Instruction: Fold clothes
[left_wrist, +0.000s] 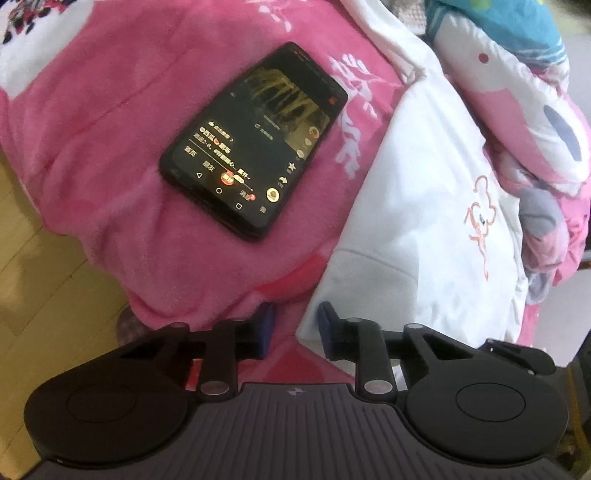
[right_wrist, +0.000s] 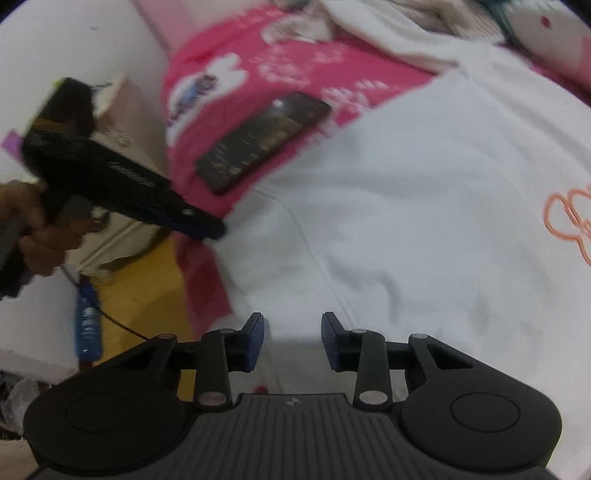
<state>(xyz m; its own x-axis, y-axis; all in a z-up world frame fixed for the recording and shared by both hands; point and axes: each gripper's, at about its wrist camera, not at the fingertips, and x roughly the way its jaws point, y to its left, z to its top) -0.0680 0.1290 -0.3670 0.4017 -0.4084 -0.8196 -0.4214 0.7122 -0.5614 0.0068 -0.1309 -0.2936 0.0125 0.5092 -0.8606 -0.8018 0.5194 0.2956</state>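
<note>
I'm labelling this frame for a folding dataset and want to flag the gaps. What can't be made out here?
- White garment: its full outline is cut off by the frame edges in both views.
- Phone: screen text too small in the left wrist view, motion-blurred in the right.
- Left tool: its fingertips are smeared by blur in the right wrist view, so contact with the garment is unclear.

White garment (right_wrist: 424, 206) spread flat and lightly creased across the pink blanket (left_wrist: 92, 110), orange outline motif (left_wrist: 484, 218) facing up, a seam curving through it, its corner overlapping the blanket's edge.
</note>
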